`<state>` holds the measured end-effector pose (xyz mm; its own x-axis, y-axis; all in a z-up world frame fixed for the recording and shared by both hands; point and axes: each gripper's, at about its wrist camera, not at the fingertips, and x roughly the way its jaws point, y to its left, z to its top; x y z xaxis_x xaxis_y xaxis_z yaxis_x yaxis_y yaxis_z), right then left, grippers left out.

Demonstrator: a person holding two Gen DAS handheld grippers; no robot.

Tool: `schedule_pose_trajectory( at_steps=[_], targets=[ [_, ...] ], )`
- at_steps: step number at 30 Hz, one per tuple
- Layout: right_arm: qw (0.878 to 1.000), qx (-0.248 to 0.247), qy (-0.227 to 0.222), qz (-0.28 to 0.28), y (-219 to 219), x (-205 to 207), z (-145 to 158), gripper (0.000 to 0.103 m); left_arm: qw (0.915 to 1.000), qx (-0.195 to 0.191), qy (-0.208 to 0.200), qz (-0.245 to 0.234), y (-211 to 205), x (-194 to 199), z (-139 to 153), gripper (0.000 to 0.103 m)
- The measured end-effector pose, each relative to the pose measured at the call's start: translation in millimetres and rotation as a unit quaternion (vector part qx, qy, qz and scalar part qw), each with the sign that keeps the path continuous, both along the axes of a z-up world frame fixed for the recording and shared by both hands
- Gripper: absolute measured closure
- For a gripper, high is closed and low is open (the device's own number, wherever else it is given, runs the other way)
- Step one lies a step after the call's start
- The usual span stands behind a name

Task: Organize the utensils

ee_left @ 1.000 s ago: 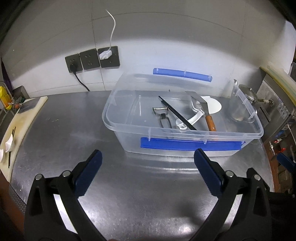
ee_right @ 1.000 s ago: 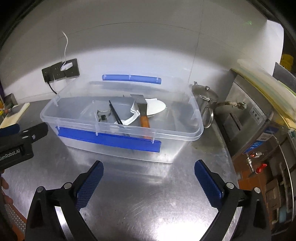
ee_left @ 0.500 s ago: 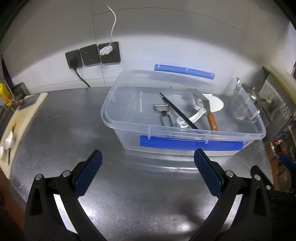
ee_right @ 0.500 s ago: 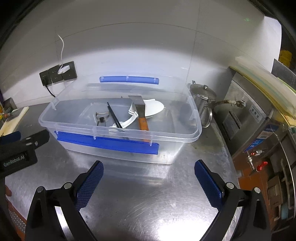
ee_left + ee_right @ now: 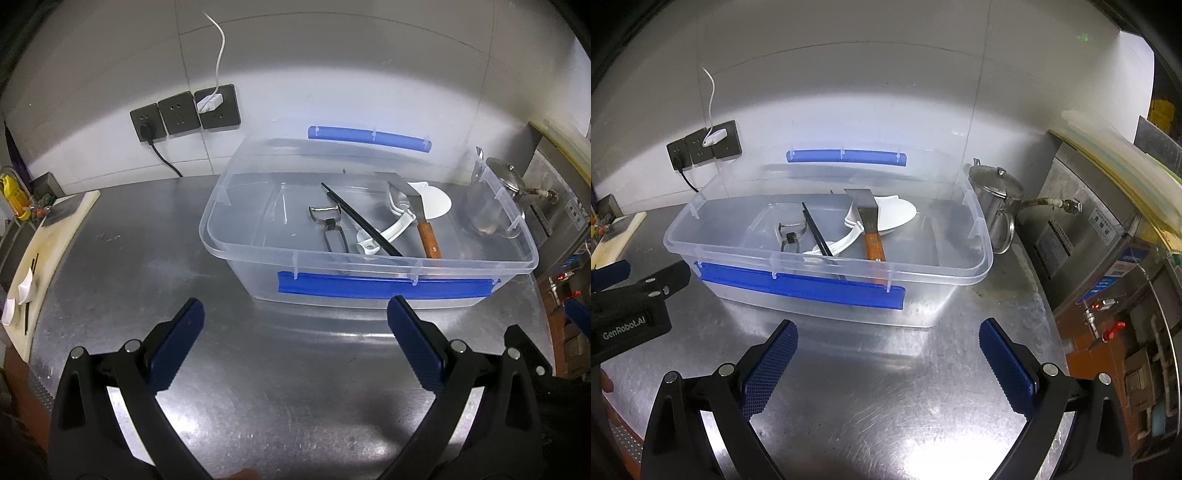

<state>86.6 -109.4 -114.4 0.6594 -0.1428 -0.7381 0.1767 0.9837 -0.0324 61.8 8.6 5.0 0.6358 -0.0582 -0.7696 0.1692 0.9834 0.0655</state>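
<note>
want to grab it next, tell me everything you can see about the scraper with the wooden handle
The scraper has a flat grey metal blade that widens toward the far end and a reddish-brown wooden handle. It lies inside the clear plastic bin, handle toward the cameras, blade resting over the white spoons. Neither gripper touches it.

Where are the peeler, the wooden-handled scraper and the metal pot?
peeler (image 5: pixel 325 216), left wrist view, on its metal head.
wooden-handled scraper (image 5: pixel 874 246), right wrist view, on its wooden handle.
metal pot (image 5: pixel 995 188), right wrist view, on its lid.

Clear bin (image 5: pixel 236 254) (blue latches (image 5: pixel 384 288)), black chopsticks (image 5: pixel 360 219).
</note>
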Motion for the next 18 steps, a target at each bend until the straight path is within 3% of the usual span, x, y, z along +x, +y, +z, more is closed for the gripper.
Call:
schedule_pose_trajectory(
  at_steps=[18],
  targets=[
    [1.0,0.001,0.0,0.006,1.2,0.1,2.3,0.005,1.0,0.004,0.007,0.003,-1.9,-2.0,-2.9,0.008]
  ],
)
